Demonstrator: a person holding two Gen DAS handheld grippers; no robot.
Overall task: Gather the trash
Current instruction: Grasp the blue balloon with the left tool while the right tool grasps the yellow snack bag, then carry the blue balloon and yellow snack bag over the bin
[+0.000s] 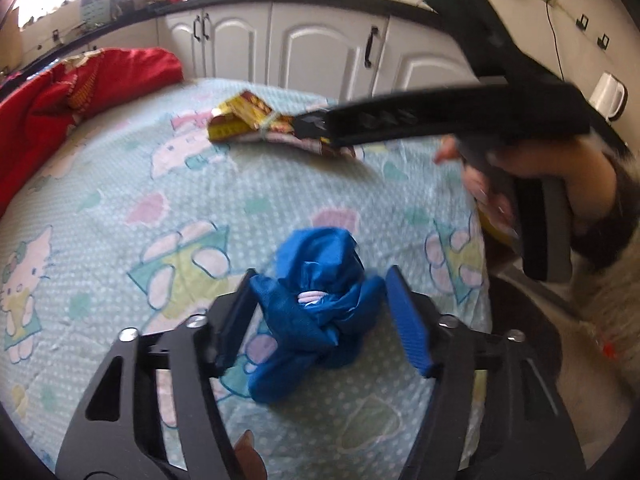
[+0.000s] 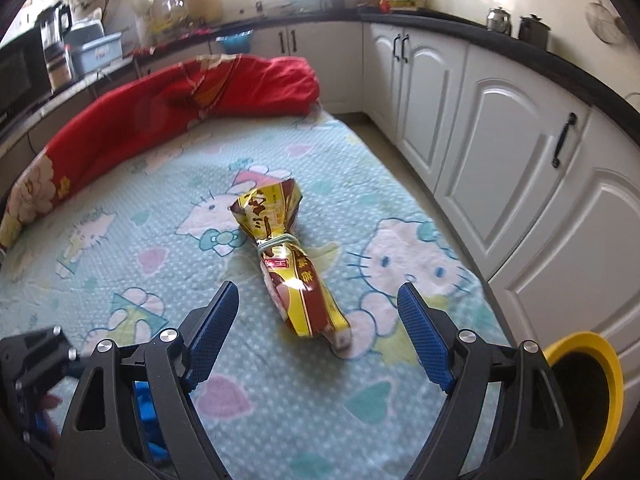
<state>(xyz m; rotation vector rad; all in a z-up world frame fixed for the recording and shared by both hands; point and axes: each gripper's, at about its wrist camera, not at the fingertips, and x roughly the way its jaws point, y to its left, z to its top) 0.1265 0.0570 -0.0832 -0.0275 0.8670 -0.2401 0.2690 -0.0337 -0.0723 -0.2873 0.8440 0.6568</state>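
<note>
A crumpled blue plastic bag [image 1: 308,300] lies on the Hello Kitty bedsheet [image 1: 120,208]. My left gripper [image 1: 320,312] is open, its blue-padded fingers on either side of the bag. A yellow and brown snack wrapper [image 2: 288,256], tied with a band, lies farther along the sheet [image 2: 120,240]; it also shows in the left wrist view [image 1: 248,120]. My right gripper [image 2: 320,320] is open, its fingers straddling the wrapper's near end without touching it. In the left wrist view the right gripper [image 1: 316,130] reaches over the wrapper.
A red quilt [image 2: 180,96] is bunched along the far left of the bed. White cabinets [image 2: 500,140] under a black counter run along the right. A yellow-rimmed bin [image 2: 588,392] stands by the bed's right edge. A white kettle [image 1: 608,96] sits on the counter.
</note>
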